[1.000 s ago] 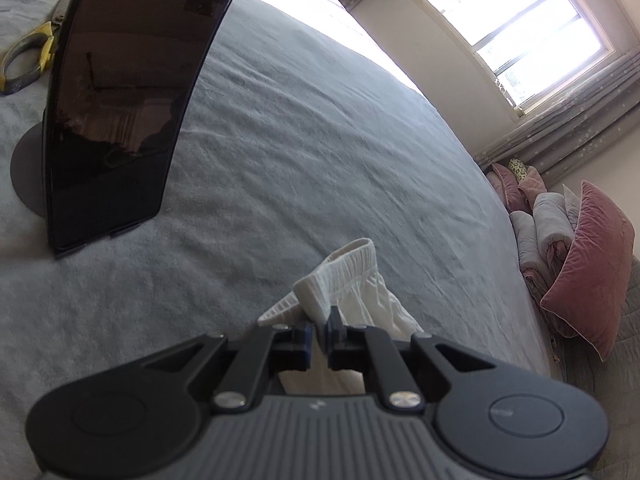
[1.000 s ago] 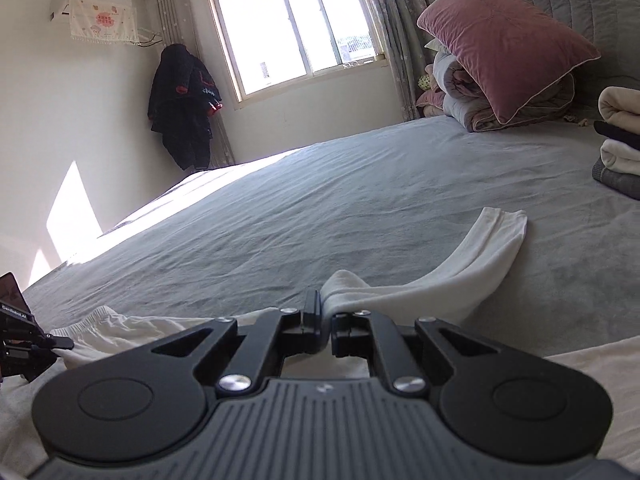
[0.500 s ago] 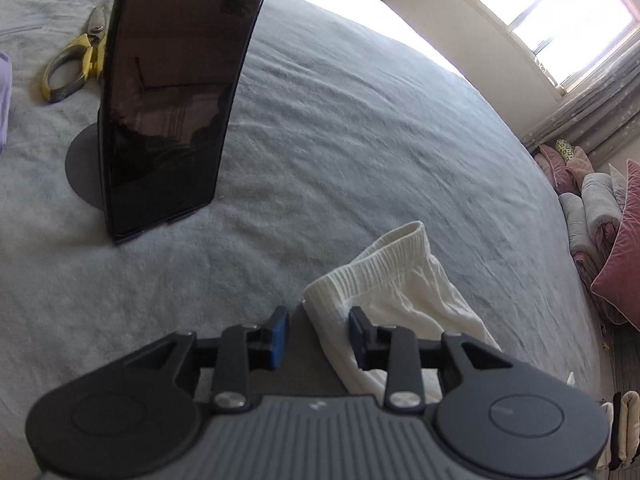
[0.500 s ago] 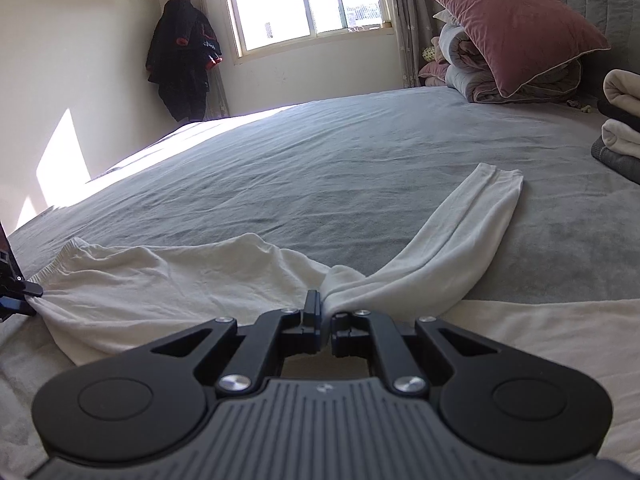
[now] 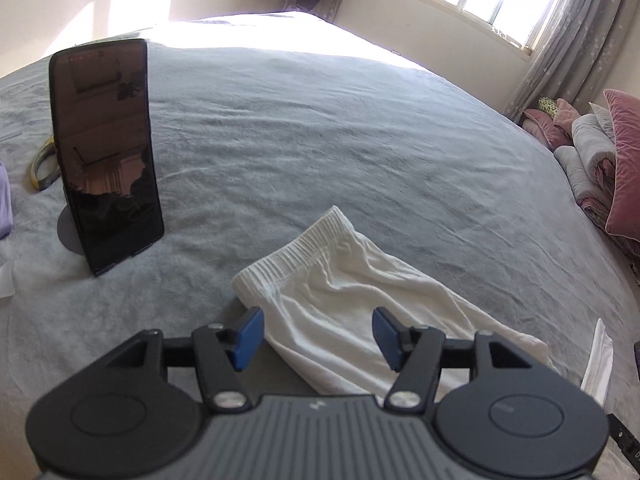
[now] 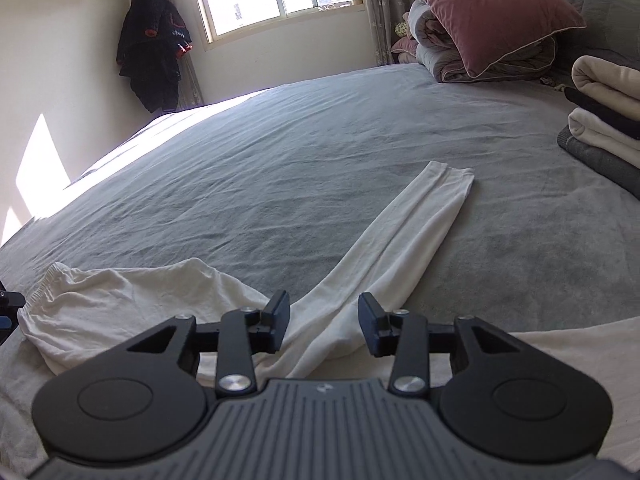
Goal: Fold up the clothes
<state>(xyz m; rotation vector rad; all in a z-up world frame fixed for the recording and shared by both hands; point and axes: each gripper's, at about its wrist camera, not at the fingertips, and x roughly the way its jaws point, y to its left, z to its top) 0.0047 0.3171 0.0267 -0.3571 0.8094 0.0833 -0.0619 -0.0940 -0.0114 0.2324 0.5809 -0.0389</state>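
White trousers [image 5: 344,284] lie flat on the grey bed [image 5: 320,128]. Their elastic waistband is at the near left in the left wrist view. My left gripper [image 5: 318,334] hovers above the waist end; its jaws are opening and the cloth lies under them, untouched by the pads. In the right wrist view one trouser leg [image 6: 412,232] stretches away to the right. My right gripper [image 6: 324,326] stands over the crotch fold, its jaws also opening, with the fabric lying loose below them.
A dark phone [image 5: 106,152] stands upright on a round stand at the left, with yellow scissors [image 5: 42,162] behind it. A pink pillow [image 6: 480,12] tops rolled bedding at the headboard. Folded clothes [image 6: 604,120] are stacked at the right. A dark coat [image 6: 154,48] hangs by the window.
Both grippers let go of the white trousers and opened. The left one drew back and up from the waistband; the trousers now lie flat on the bed.
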